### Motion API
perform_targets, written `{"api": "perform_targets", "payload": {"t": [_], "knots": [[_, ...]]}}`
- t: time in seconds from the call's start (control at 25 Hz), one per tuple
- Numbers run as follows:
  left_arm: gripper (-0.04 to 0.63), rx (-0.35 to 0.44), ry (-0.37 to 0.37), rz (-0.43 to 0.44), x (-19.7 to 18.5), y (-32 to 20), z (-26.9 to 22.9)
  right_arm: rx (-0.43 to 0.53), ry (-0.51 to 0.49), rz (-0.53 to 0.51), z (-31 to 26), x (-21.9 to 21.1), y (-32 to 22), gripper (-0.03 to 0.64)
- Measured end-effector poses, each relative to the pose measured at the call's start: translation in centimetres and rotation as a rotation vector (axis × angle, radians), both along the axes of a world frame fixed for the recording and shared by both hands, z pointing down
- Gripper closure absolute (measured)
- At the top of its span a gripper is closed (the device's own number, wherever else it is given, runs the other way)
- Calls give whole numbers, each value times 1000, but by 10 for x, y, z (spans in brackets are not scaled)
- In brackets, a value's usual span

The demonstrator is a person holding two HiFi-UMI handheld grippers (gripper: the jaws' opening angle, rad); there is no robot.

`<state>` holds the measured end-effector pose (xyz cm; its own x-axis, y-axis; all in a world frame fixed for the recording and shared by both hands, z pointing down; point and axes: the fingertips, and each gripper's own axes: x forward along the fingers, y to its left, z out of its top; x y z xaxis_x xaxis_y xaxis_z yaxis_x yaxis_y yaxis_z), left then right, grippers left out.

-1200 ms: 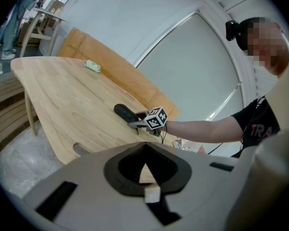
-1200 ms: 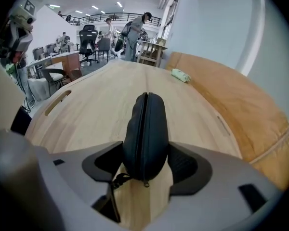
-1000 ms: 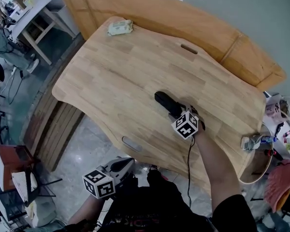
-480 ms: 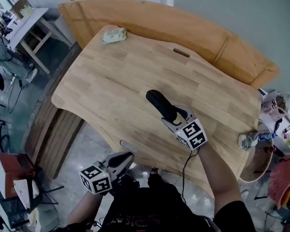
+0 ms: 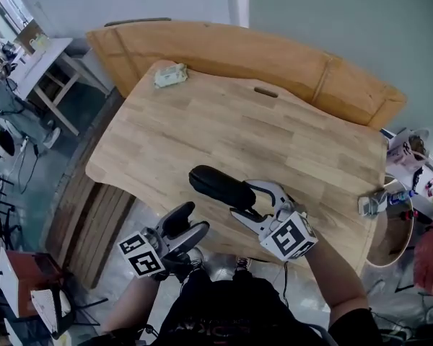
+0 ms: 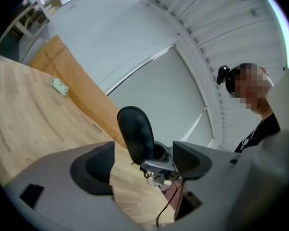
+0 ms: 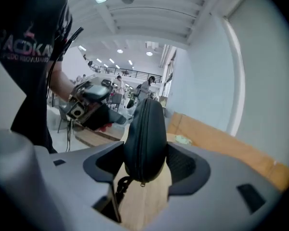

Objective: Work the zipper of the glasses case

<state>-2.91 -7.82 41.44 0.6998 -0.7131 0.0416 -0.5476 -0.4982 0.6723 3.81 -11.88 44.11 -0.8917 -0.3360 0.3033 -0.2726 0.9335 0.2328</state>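
The black glasses case point(image 5: 215, 184) is lifted over the near edge of the wooden table point(image 5: 202, 128), with my right gripper point(image 5: 254, 202) shut on its end. In the right gripper view the case point(image 7: 144, 129) stands between both pads, its zipper seam running up the middle and the small pull point(image 7: 142, 183) hanging at the bottom. My left gripper point(image 5: 190, 227) is just below and left of the case, apart from it, and its jaws are opening with nothing between them. In the left gripper view the case point(image 6: 135, 131) sits ahead of my left gripper point(image 6: 142, 165).
A small pale-green object point(image 5: 170, 76) lies at the table's far left corner. A second wooden tabletop point(image 5: 310, 71) leans behind the table. A bottle and clutter point(image 5: 379, 204) sit at the right edge. A white desk point(image 5: 40, 60) stands far left.
The right gripper has carried the case from the table's middle toward the near edge and up. The left gripper has risen toward the case, and its jaws have parted.
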Motion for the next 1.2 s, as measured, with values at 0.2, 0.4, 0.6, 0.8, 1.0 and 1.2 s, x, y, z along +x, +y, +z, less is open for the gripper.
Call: {"api": "perform_targets", "payload": {"t": [0.2, 0.4, 0.6, 0.8, 1.0, 1.2], "knots": [[172, 9, 94, -8, -4, -18, -15, 55, 25, 39, -19, -14, 20, 327], [141, 28, 187, 19, -6, -25, -32, 28, -15, 67, -33, -32, 36, 327], [140, 38, 272, 31, -15, -31, -43, 44, -4, 67, -38, -56, 52, 327], [161, 45, 324, 42, -29, -35, -51, 58, 2, 68, -43, -74, 57, 327], [218, 55, 356, 45, -46, -35, -58, 59, -15, 73, -52, -89, 57, 327], [216, 58, 449, 11, -70, -39, -67, 59, -19, 69, -56, -98, 57, 327]]}}
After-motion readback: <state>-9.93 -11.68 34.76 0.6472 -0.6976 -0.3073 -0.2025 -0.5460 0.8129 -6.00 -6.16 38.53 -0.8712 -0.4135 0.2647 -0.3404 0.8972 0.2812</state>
